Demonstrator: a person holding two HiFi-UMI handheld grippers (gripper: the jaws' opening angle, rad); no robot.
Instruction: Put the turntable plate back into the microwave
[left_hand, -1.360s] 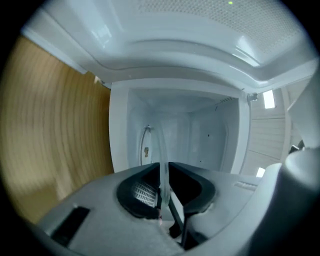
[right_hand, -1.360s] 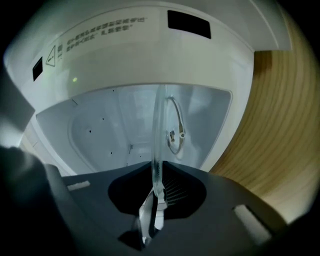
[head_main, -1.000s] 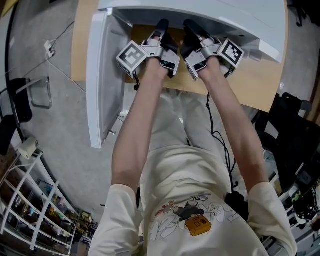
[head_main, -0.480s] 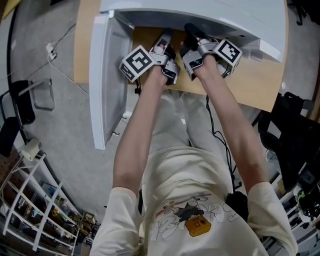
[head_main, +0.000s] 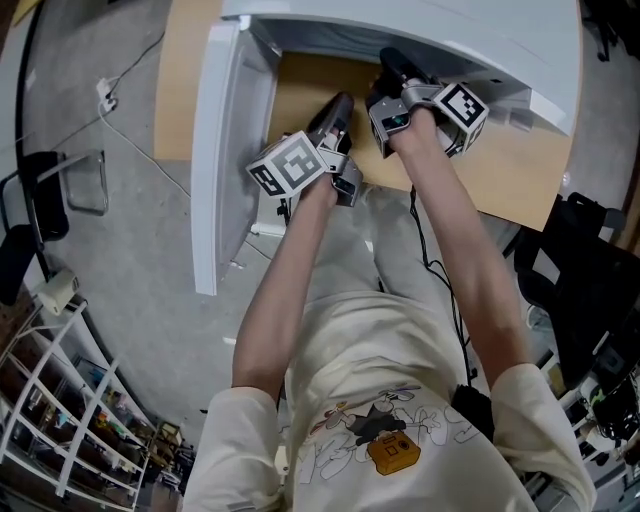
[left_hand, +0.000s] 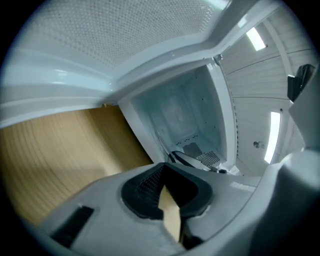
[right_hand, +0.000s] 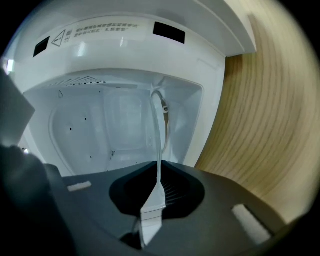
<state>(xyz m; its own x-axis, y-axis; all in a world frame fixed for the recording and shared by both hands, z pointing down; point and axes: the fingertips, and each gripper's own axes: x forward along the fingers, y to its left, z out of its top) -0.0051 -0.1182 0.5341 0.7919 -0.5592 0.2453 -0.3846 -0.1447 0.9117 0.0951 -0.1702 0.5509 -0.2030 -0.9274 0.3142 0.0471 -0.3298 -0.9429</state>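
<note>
**Turntable plate** (right_hand: 158, 145): clear glass, seen edge-on. Its rim is clamped between the narrowed jaws of the right gripper (right_hand: 159, 167), and it reaches ahead of them into the white cavity (right_hand: 100, 135) of the microwave (head_main: 400, 30).

**Right gripper** (head_main: 395, 75): at the oven mouth, as a second ago.

**Left gripper** (head_main: 335, 110): jaws together on nothing. It was beside the right gripper a second ago. It has since drawn back behind and to the left, over the wooden table (head_main: 180, 80), just right of the open door (head_main: 225, 150).

Three cameras, one microwave (head_main: 450, 40).
Head view steeply down from above; both gripper views close, facing its open cavity (right_hand: 120, 130); all share the wooden table (head_main: 520, 170).
</note>
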